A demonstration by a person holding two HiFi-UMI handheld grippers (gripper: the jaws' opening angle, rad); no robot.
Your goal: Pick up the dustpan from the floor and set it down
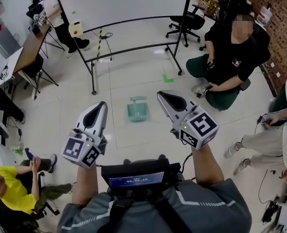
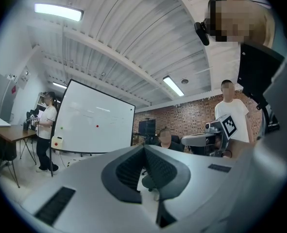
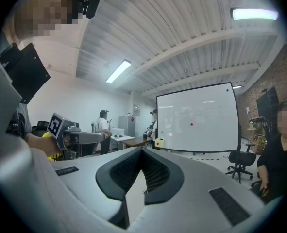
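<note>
A pale green dustpan (image 1: 138, 109) lies on the floor tiles ahead of me, between the two grippers and far below them. My left gripper (image 1: 103, 104) is held level at the lower left, jaws together and empty. My right gripper (image 1: 159, 94) is held level at the right, also shut with nothing in it. In the left gripper view the left gripper's (image 2: 144, 147) black pads meet at the tip. In the right gripper view the right gripper (image 3: 143, 150) shows the same closed tip. Neither gripper view shows the dustpan.
A large whiteboard on a black wheeled frame (image 1: 128, 47) stands beyond the dustpan. A seated person in black (image 1: 228, 57) is at the right, another seated person in yellow (image 1: 9, 188) at the lower left. Desks (image 1: 17, 57) line the left side. A green floor marker (image 1: 168, 78) lies near the whiteboard foot.
</note>
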